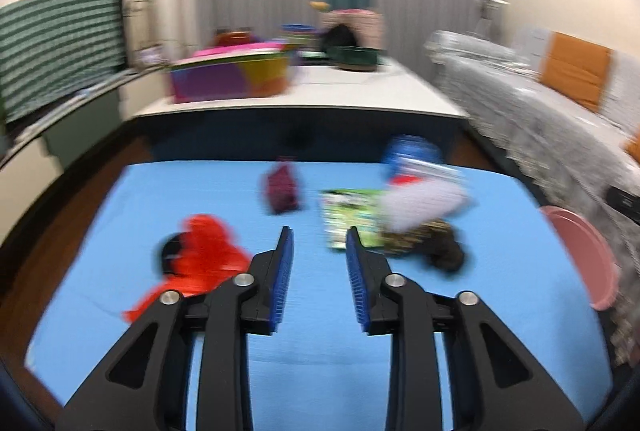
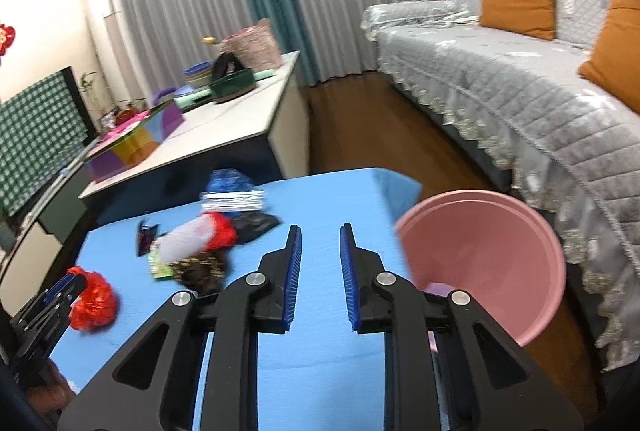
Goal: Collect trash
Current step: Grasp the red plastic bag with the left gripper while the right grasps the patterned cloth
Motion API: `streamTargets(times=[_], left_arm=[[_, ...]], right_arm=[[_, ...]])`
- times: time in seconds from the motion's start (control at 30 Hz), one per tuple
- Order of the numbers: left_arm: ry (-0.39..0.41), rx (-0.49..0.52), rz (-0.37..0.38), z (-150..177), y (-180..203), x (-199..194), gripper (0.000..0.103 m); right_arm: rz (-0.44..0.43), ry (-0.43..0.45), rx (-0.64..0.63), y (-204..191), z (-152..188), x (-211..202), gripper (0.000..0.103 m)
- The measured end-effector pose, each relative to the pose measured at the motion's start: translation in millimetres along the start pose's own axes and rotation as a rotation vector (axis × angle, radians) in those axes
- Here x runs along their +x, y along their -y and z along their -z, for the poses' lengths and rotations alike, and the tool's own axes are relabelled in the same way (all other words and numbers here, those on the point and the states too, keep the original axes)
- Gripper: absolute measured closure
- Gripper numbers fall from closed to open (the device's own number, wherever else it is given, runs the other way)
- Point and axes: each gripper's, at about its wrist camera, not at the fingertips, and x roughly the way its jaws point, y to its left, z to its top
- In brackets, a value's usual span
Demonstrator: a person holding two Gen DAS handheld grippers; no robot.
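I am looking along the left gripper (image 1: 319,239) and its fingers (image 1: 285,259) are standing apart over the blue bench (image 1: 312,351) with nothing between them. No earlier view is on hand, so I am only reporting them as open. The picture from this side is smearing badly (so the small details are lost). Just left of the left gripper a crumpled red wrapper (image 1: 208,255) is lying on the bench, touching a dark round thing I cannot identify. Further back a small dark red packet (image 1: 282,189) is sitting alone. To the right a pile of trash is gathering: a green printed packet (image 1: 352,217), a white wrapper (image 1: 424,201) lying over it, a dark patterned bag (image 1: 432,245) in front and a blue bag (image 1: 412,151) at the far edge.

The right gripper (image 2: 320,243) is also hovering over bare bench (image 2: 320,371), its fingers (image 2: 294,263) parted with a narrower gap and gripping nothing. In its view the same pile (image 2: 208,243) is lying to the left, and the red wrapper (image 2: 94,301) is sitting beside the left gripper (image 2: 60,293) at the picture's edge. A pink basin (image 2: 484,259) is standing just off the bench's right edge, well apart from the trash, with something pale purple showing at its bottom. Behind are a white table (image 2: 224,135) and a grey sofa (image 2: 500,103).
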Motion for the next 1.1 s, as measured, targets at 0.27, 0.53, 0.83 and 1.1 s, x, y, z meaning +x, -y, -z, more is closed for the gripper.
streamTargets(times=[0.27, 0.53, 0.83, 1.1], left_arm=[[-0.039, -0.103, -0.140, -2.2, -39.0, 34.3, 0.044], [-0.074, -0.109, -0.170, 5.4, -41.3, 52.2, 0.044], [-0.132, -0.126, -0.201, 11.3, -46.3, 69.3, 0.044], [-0.162, -0.134, -0.187, 11.7, -48.1, 74.3, 0.064]], right_arm=[[-0.149, -0.019, -0.030, -46.7, 7.7, 37.0, 0.082], [-0.242, -0.060, -0.020, -75.9, 6.5, 82.3, 0.081], [-0.254, -0.216, -0.068, -97.8, 28.2, 126.6, 0.053], [-0.219, -0.326, -0.147, -105.0, 46.1, 142.9, 0.063]])
